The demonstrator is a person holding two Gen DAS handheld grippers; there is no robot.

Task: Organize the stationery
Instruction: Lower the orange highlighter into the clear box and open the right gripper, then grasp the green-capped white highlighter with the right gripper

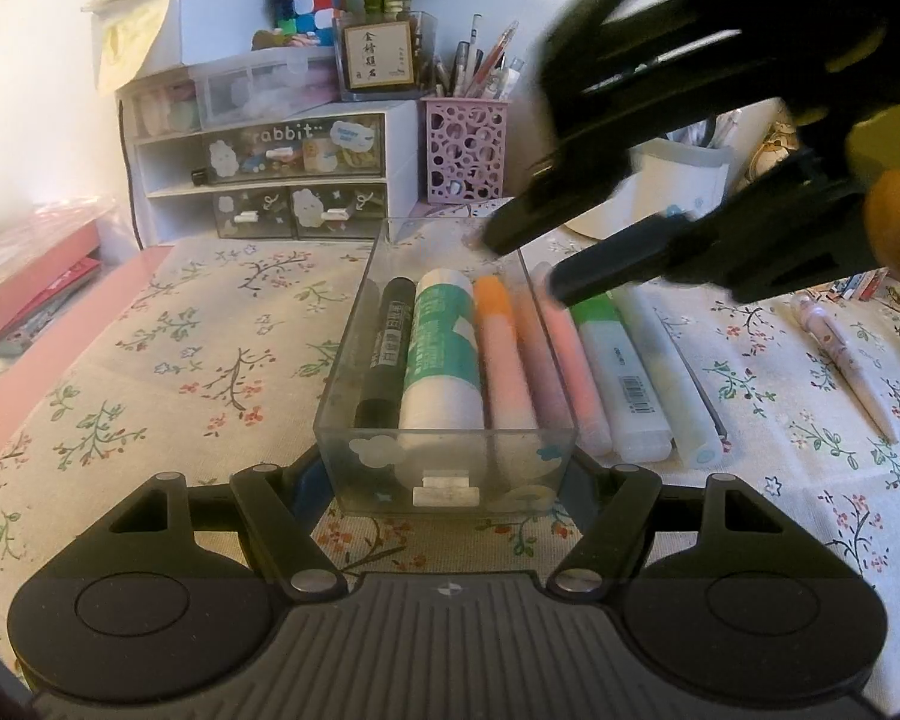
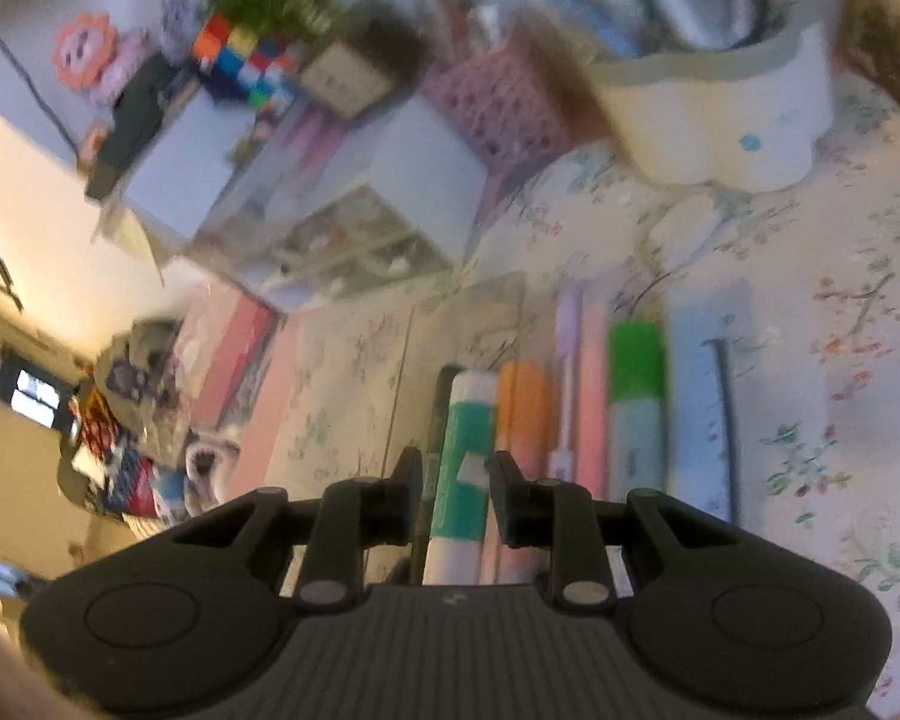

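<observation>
Clear drawer tray (image 1: 354,360): clamped at its near end by left gripper (image 1: 447,480); holds black marker (image 1: 390,348), glue stick (image 1: 444,360), orange highlighter (image 1: 504,354). Right gripper (image 1: 522,270): above tray's far end, jaws slightly parted, empty. Green highlighter (image 1: 618,372): on tablecloth (image 1: 180,360) beside tray.

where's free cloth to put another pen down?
Bare cloth left of the clear tray, up to the drawer unit. A narrower strip lies between the highlighter row and the pink pen. The tray is nearly full, with the right gripper above it.
</observation>
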